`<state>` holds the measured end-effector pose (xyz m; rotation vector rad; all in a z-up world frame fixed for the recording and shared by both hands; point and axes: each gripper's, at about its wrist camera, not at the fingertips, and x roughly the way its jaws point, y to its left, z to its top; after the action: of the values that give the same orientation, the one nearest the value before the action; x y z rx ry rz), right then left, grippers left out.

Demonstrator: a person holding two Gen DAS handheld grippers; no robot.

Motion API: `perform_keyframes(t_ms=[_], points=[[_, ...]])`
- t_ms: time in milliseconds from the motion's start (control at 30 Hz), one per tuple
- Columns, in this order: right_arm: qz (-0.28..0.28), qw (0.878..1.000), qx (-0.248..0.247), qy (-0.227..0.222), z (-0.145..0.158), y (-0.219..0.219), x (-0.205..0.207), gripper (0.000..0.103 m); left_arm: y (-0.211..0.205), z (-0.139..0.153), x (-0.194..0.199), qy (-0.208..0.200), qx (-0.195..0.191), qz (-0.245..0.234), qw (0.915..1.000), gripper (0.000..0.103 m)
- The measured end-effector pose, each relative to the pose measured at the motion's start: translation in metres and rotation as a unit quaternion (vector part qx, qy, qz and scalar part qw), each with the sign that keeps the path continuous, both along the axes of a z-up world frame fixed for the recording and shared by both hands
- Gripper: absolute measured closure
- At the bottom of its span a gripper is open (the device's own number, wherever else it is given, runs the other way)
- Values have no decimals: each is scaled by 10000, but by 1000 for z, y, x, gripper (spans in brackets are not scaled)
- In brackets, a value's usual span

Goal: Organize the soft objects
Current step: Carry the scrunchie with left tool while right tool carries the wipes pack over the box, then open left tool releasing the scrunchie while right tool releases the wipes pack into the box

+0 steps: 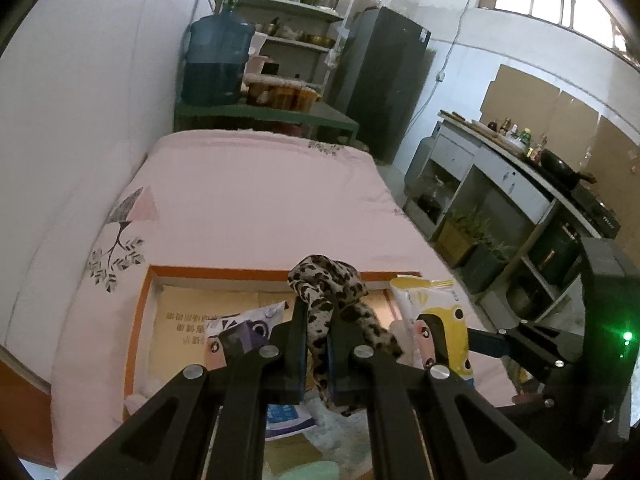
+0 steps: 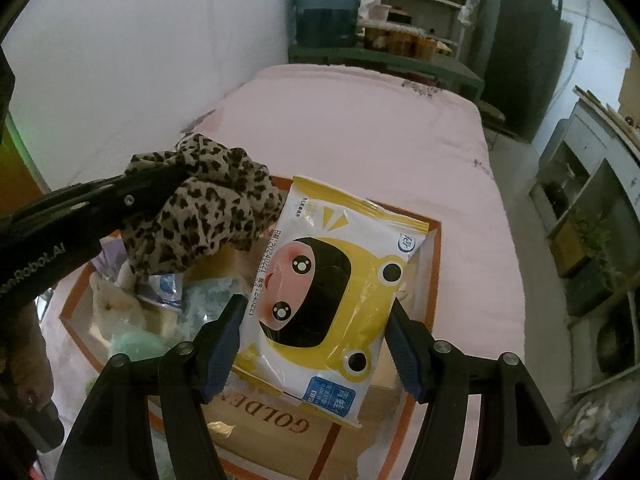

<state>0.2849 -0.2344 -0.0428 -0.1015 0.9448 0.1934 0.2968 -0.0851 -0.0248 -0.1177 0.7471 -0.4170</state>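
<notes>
An open cardboard box [image 2: 434, 248] with orange-edged flaps sits on the near end of a pink bedspread [image 2: 360, 128]. Inside lie a purple-and-white packet [image 1: 248, 322], a blue-printed plastic pouch [image 2: 166, 286], pale green soft material [image 2: 136, 344] and a cream plush piece [image 2: 110, 300], all loosely heaped toward the left half of the box.

The left gripper [image 1: 318, 344] is clenched on a leopard-print cloth [image 1: 332, 284], which bunches above the fingertips and trails down between the jaws, held above the box's far-left part. The right gripper [image 2: 316, 344] has its jaws spread wide, and a yellow-and-white wipes pack [image 2: 332, 280] with a cartoon face sits between the blue pads; whether the pads press its edges I cannot tell. The pack hangs over the right half of the box, just right of the cloth, their edges nearly touching.

Beyond the box, the bedspread runs far and bare to a green bench [image 1: 264, 114] carrying a blue water jug [image 1: 218, 60]. A white wall [image 1: 80, 100] borders the bed's left; open floor lies to the right.
</notes>
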Motion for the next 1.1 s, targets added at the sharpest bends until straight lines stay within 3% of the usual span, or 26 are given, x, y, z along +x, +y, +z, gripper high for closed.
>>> perform_keyframes(t_ms=[400, 600, 667, 767, 833, 900, 1100], points=[[48, 9998, -81, 148, -16, 5, 12, 34, 1, -28, 7, 127, 654, 253, 9975, 96], [96, 9998, -152, 125, -18, 10, 11, 31, -1, -33, 7, 201, 730, 167, 9970, 95], [99, 9998, -157, 99, -19, 10, 10, 31, -2, -34, 7, 250, 727, 131, 9970, 91], [101, 9999, -110, 84, -19, 9, 9, 31, -2, -34, 5, 226, 716, 118, 9971, 72], [115, 9999, -90, 67, -18, 9, 7, 30, -1, -33, 3, 186, 687, 111, 9974, 53], [133, 9999, -52, 53, -18, 8, 4, 30, -1, -32, 0, 162, 659, 96, 9976, 48], [167, 9998, -8, -66, -12, 9, -3, 30, -2, -26, -8, 92, 670, 78, 9977, 48]])
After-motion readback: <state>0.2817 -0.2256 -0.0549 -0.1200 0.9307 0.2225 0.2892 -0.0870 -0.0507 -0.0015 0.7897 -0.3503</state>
